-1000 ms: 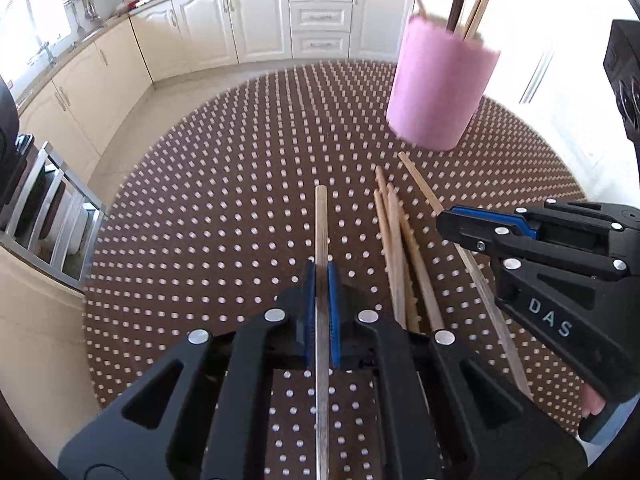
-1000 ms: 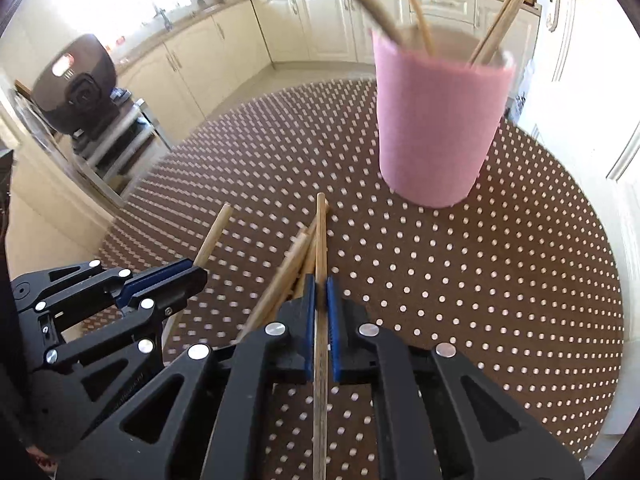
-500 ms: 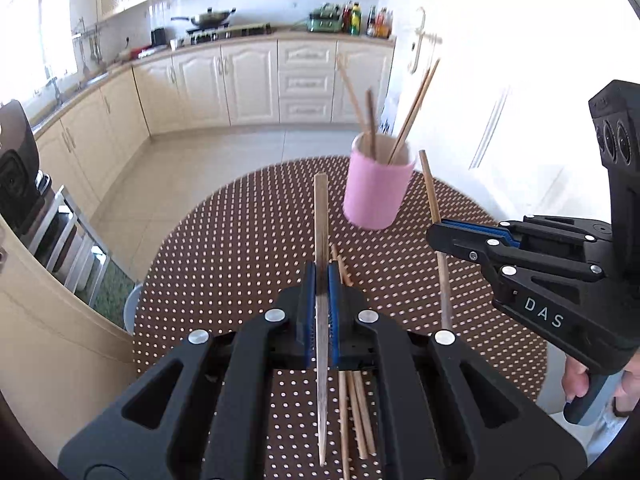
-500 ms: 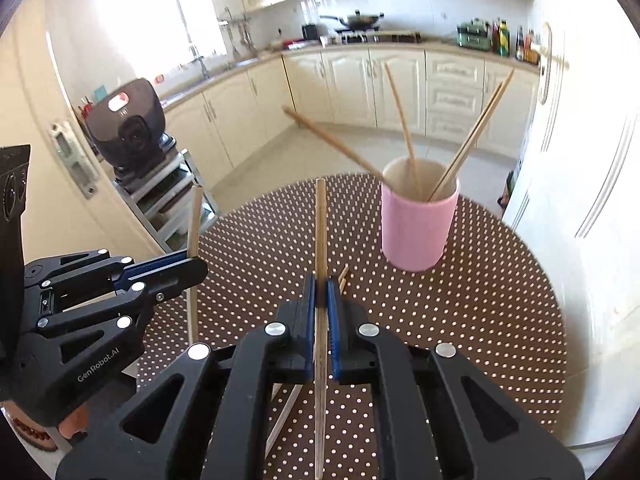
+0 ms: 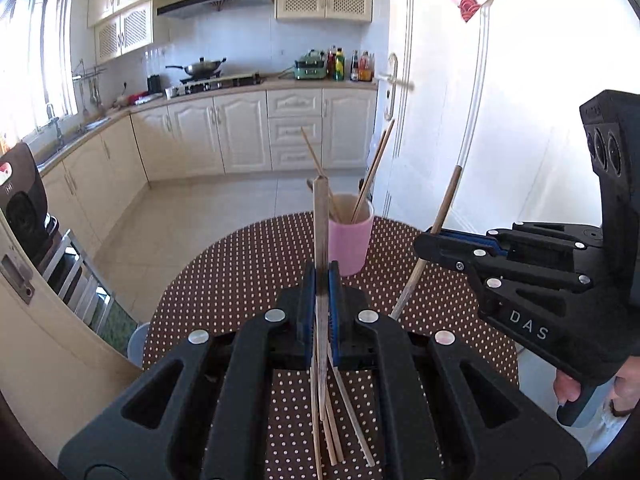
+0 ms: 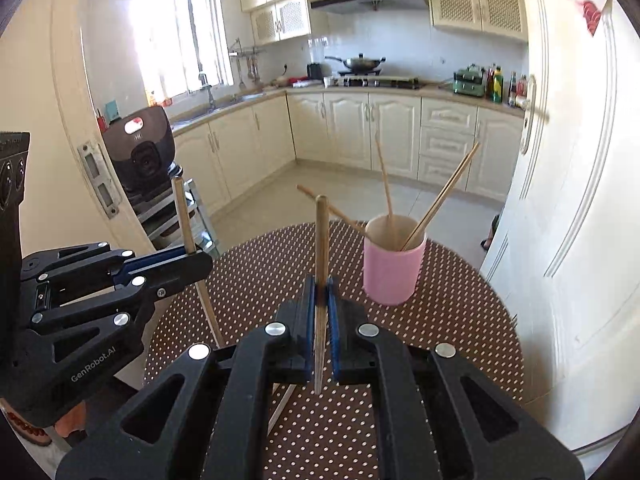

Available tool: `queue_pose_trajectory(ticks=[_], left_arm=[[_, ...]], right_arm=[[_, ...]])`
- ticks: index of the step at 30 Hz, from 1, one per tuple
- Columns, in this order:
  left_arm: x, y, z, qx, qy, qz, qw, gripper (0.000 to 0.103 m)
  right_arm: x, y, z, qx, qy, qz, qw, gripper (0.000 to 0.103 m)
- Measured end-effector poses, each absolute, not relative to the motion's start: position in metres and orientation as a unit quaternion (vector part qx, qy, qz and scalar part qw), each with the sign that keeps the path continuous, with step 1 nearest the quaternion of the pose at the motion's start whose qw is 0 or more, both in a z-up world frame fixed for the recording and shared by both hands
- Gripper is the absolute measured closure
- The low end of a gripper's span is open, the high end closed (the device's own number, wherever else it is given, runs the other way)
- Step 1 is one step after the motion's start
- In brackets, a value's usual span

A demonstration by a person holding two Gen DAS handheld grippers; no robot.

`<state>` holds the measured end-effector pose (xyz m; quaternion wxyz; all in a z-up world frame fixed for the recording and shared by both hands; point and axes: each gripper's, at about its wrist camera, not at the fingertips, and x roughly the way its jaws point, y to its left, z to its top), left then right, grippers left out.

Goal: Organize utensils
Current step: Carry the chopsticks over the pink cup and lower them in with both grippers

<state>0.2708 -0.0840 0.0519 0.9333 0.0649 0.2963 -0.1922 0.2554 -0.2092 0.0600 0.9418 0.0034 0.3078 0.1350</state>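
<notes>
Chopsticks: one (image 5: 320, 236) clenched in left tongs (image 5: 321, 280), another (image 6: 320, 240) in right tongs (image 6: 320, 292); pink cup (image 5: 349, 240) far across dotted counter (image 5: 240, 280) (several sticks inside).

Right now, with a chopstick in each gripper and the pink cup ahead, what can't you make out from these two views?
- Inside of the pink cup: its wall hides the bottom in both views, so the lower ends of its chopsticks go unseen.
- Loose chopsticks on the table: the left gripper covers part of them in the left wrist view.
- Person's hand: cut off by the edge.
</notes>
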Motion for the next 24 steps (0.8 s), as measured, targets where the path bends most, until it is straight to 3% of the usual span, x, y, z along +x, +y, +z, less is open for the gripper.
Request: queue_pose_trajectory(ticks=[24], left_arm=[[0.33,-0.131,0.1,-0.043,0.094,-0.158,0.982,0.097]], right_arm=[[0.284,-0.271,0.115,0.023,0.169,0.066,0.983,0.098]])
